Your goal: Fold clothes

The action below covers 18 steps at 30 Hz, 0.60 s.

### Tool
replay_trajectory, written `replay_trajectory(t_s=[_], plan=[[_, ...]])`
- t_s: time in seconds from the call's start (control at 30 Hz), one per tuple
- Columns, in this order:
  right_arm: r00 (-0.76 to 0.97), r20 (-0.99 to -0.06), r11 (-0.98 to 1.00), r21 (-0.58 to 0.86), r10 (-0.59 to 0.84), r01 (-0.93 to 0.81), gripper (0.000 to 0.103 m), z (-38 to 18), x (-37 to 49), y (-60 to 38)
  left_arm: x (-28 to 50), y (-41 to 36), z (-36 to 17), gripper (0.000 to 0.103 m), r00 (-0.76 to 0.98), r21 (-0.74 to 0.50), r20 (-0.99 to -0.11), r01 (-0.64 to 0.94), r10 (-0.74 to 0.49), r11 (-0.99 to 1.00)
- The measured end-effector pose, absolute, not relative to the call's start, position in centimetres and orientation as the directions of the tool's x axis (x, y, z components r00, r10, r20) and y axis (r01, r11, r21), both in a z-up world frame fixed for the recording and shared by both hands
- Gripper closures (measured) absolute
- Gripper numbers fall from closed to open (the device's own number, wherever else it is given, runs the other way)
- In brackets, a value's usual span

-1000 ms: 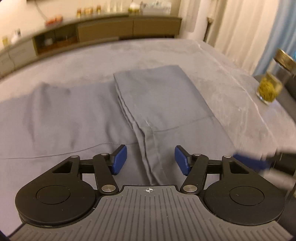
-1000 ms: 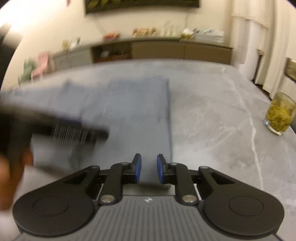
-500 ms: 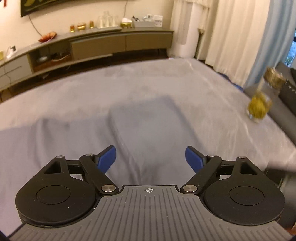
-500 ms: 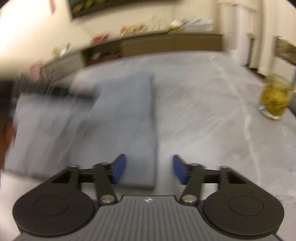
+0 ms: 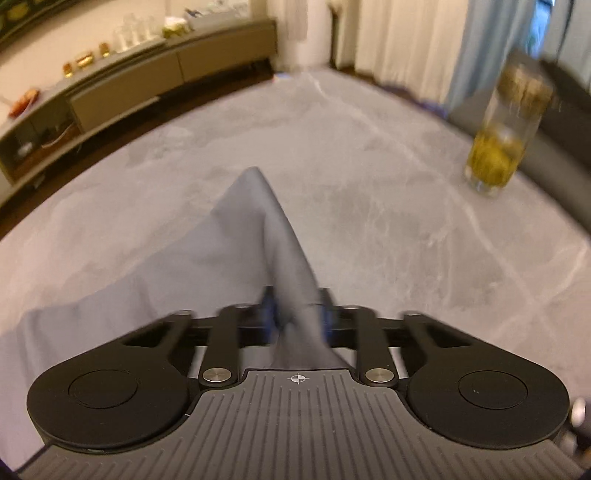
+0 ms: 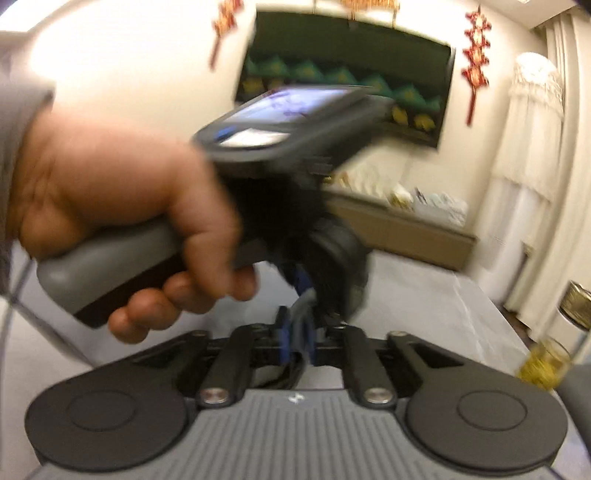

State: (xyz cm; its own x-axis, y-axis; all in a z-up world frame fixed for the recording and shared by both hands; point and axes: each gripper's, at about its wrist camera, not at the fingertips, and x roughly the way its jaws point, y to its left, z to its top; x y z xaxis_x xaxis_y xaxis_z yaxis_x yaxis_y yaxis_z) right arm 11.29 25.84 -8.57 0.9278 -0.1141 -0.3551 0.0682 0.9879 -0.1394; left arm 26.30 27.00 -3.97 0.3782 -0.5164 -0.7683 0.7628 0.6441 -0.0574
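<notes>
Grey marbled surface [image 5: 388,192] fills the left wrist view, pale veins running across it; its far edge curves past a long low sideboard [image 5: 140,85] w/ bottles and small items on top. Cream curtains [image 5: 399,33] at far right, a blue one beside them. Tall glass of yellow-green stuff [image 5: 495,162] stands near the right edge of the surface, well apart from the cloth. Between cloth and glass the marble is bare; same toward the far edge.

Grey garment [image 5: 236,236] lies at lower left and rises in a peaked fold into the left tool [image 5: 295,314], which has just been closing and is pinching the fabric.

Right wrist view: blurred. Person's hand [image 6: 122,206] grips the other unit's handle right in front. Right tool [image 6: 297,339] has just been opening; grey fabric sits between its blue pads, but can't tell if they press on it. Wall w/ dark framed picture [image 6: 343,74] and red hanging ornaments [image 6: 476,55] behind.
</notes>
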Motion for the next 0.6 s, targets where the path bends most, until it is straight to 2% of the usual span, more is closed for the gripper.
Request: replay_trajectory(t_s=[0.07,0.13,0.17,0.23,0.27,0.3,0.4,0.5,0.57,0.6], plan=[[0.95,-0.308,0.996,-0.08,-0.049,0.026,0.038,-7.7,10.7,26.2,27.4,32.2,-2.0,0.101,0.39,-0.156,-0.718,0.717,-0.577,0.68],[0.959,-0.283,1.0,-0.024,0.011,-0.019,0.039,-7.1,10.5,26.6,28.7,37.3,-1.5,0.1,0.408,-0.214,-0.697,0.666,-0.59,0.715],[0.953,-0.302,0.999,-0.007,0.037,-0.041,0.041,-7.2,11.0,26.9,29.4,39.7,-1.8,0.1,0.414,-0.237,-0.697,0.637,-0.585,0.733],[0.925,-0.374,0.998,0.011,0.065,-0.065,0.052,-7.9,12.8,28.2,30.8,44.0,-2.9,0.098,0.415,-0.284,-0.708,0.573,-0.572,0.768],[0.907,-0.415,0.997,0.017,0.075,-0.074,0.066,-8.6,13.9,28.9,31.4,45.7,-4.1,0.097,0.407,-0.309,-0.72,0.537,-0.562,0.785],[0.886,-0.456,0.996,0.026,0.087,-0.084,0.073,-9.2,15.1,29.6,31.8,46.7,-5.1,0.096,0.398,-0.332,-0.723,0.516,-0.565,0.789],[0.823,-0.561,0.996,0.02,0.083,-0.086,0.083,-10.7,17.8,31.8,32.3,48.2,-7.3,0.09,0.382,-0.374,-0.726,0.48,-0.572,0.794],[0.746,-0.665,0.998,-0.022,0.031,-0.062,0.084,-13.0,20.2,33.2,32.4,48.7,-8.5,0.09,0.376,-0.386,-0.73,0.462,-0.57,0.799],[0.724,-0.689,0.996,-0.036,0.03,-0.076,0.082,-13.4,21.1,33.8,32.2,48.6,-8.8,0.089,0.381,-0.373,-0.735,0.464,-0.561,0.804],[0.72,-0.693,0.995,-0.037,0.039,-0.089,0.079,-13.4,21.4,34.1,32.1,48.6,-8.9,0.086,0.383,-0.366,-0.738,0.464,-0.556,0.806]])
